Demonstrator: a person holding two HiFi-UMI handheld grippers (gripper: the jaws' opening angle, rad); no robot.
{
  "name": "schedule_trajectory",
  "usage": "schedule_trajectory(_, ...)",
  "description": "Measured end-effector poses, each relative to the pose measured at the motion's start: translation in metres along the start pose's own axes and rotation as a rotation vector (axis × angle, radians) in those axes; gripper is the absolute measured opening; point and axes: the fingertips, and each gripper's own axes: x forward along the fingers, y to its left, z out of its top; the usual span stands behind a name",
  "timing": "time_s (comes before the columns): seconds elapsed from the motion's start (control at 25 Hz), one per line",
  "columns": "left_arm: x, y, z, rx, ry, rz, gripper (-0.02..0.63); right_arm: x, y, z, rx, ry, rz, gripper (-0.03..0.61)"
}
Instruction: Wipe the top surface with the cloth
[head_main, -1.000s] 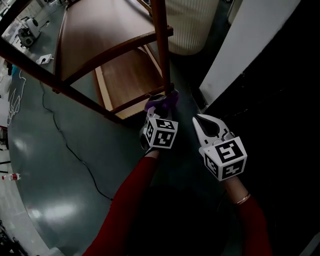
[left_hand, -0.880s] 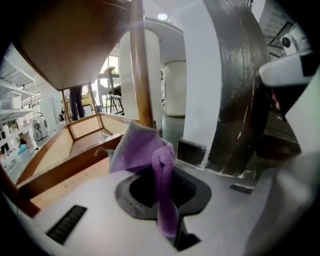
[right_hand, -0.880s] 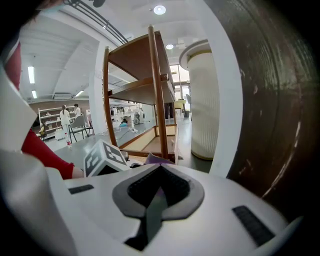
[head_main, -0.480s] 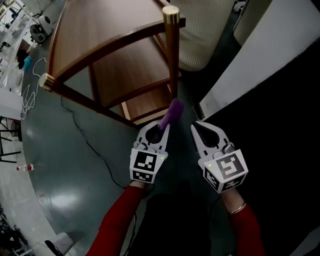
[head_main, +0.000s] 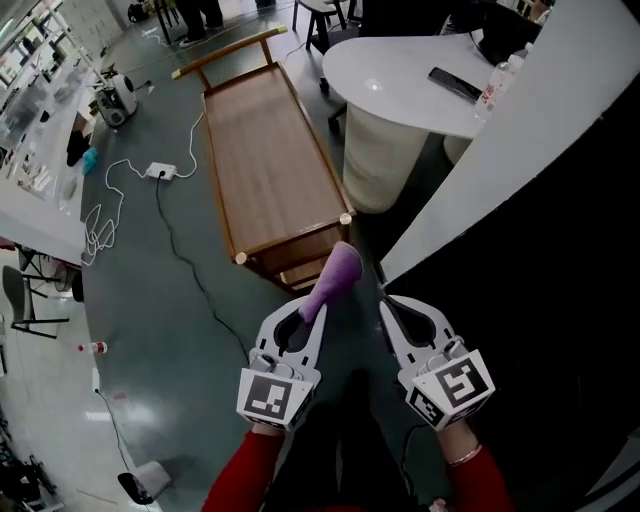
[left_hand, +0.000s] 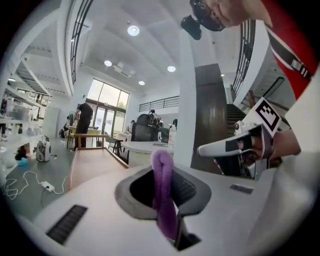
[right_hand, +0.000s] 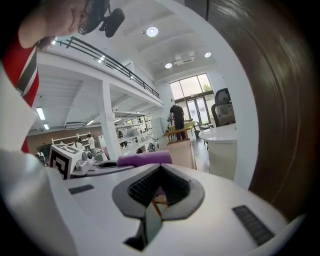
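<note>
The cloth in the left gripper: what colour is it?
Purple cloth, clearest in the left gripper view.

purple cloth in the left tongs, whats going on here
A person holds a gripper in each hand. The left tongs are shut on a purple cloth, which sticks up in the air. The right tongs are shut and empty beside them. The wooden cart stands ahead of both, and the cloth is not on its top, so no wiping is under way at this moment.

Cloth (head_main: 338, 275) end hidden inside the left claw (head_main: 311, 312)
</note>
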Motion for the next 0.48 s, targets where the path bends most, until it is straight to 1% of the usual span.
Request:
schedule_trajectory(0.08, -0.017, -0.006, 0.034, -0.026, -0.012, 0.001, 0.048, -0.015, 0.018, 0.030, -0.011, -0.017, 0.014, 0.005)
schedule_trajectory(0.16, -0.030, -0.010, 0.058, -0.052, -0.031, 0.004, 0.048, -0.026, 0.027, 0.051, -0.024, -0.040, 0.021, 0.005)
schedule_trajectory(0.24, -0.038, -0.016, 0.076, -0.031, -0.038, 0.005, 0.048, -0.038, 0.033, 0.071, -0.035, -0.069, 0.030, 0.005)
schedule_trajectory(0.32, -0.044, -0.023, 0.097, -0.009, -0.069, 0.013, 0.048, -0.048, 0.036, 0.087, -0.051, -0.099, 0.034, 0.005)
schedule_trajectory(0.48, -0.049, -0.034, 0.127, 0.020, -0.138, 0.022, 0.048, -0.059, 0.042, 0.098, -0.069, -0.126, 0.056, 0.005)
